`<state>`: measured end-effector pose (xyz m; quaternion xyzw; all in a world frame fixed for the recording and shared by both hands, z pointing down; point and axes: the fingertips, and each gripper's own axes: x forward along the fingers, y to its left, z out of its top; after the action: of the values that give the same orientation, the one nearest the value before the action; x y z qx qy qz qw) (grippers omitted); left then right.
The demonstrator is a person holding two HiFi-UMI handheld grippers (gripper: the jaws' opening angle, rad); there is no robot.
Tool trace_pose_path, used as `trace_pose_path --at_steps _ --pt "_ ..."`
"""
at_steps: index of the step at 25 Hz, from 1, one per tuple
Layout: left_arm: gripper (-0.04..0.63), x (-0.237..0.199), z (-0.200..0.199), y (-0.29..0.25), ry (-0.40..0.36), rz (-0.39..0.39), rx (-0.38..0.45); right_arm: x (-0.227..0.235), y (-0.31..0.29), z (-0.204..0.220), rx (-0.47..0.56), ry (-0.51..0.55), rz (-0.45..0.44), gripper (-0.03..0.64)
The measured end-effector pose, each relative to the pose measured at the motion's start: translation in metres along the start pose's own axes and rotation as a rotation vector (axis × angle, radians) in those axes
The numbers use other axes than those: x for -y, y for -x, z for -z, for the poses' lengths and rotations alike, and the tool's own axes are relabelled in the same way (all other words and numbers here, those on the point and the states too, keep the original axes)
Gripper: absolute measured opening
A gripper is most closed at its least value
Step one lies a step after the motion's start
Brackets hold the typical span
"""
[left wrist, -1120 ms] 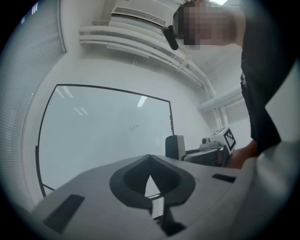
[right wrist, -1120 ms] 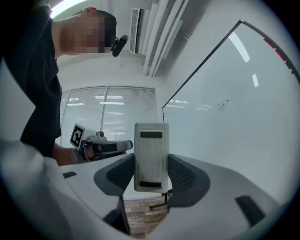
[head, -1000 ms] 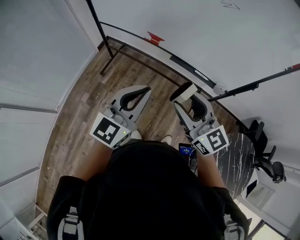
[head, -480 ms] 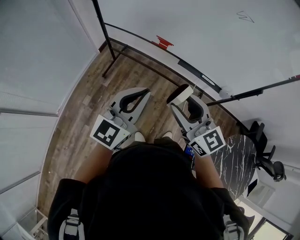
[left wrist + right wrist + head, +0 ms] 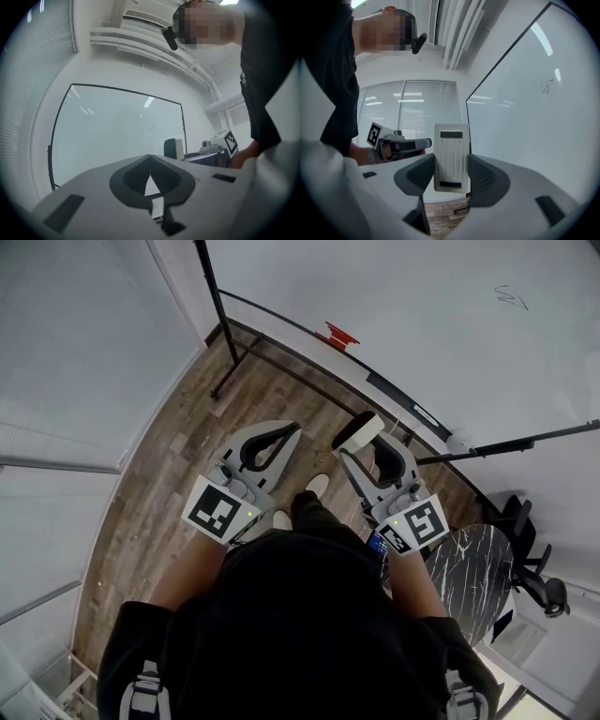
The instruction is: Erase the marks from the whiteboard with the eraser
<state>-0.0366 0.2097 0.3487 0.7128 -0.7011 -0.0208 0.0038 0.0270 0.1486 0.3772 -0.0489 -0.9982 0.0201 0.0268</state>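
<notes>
My right gripper point(image 5: 450, 180) is clamped on the eraser point(image 5: 451, 150), long axis upright. The mark point(image 5: 546, 86) sits high on the whiteboard point(image 5: 525, 140), up-right, well apart. My left gripper point(image 5: 150, 182) is closed, empty and farther off.

- We see the eraser point(image 5: 451, 157), a pale ribbed block, clamped upright between the jaws of the right tool point(image 5: 451, 174).
- The whiteboard point(image 5: 525, 126) stands upright, with one small thin mark point(image 5: 546, 86) high on it.

Eraser point(image 5: 451, 157) between right gripper point(image 5: 451, 169) fingers point(image 5: 423, 174); whiteboard point(image 5: 422, 324) ahead, mark point(image 5: 511, 294) upper right.
</notes>
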Motion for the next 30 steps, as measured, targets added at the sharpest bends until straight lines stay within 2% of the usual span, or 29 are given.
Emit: trace_pose_path --at_steps 7,14,25,30 --pt "0.005 -0.028 -0.001 -0.033 -0.016 -0.011 -0.012 0.037 -0.029 0.002 0.008 0.000 -0.019 0.221" --pt "0.005 -0.051 -0.011 -0.088 -0.031 -0.003 -0.023 0.093 -0.048 -0.011 0.025 0.014 -0.004 0.221" --pt "0.005 -0.058 -0.018 -0.203 -0.074 0.062 -0.037 0.202 -0.037 -0.023 0.058 0.007 0.063 0.221" --pt "0.005 -0.061 -0.017 -0.235 -0.081 0.066 -0.052 0.234 -0.035 -0.020 0.064 -0.001 0.077 0.221"
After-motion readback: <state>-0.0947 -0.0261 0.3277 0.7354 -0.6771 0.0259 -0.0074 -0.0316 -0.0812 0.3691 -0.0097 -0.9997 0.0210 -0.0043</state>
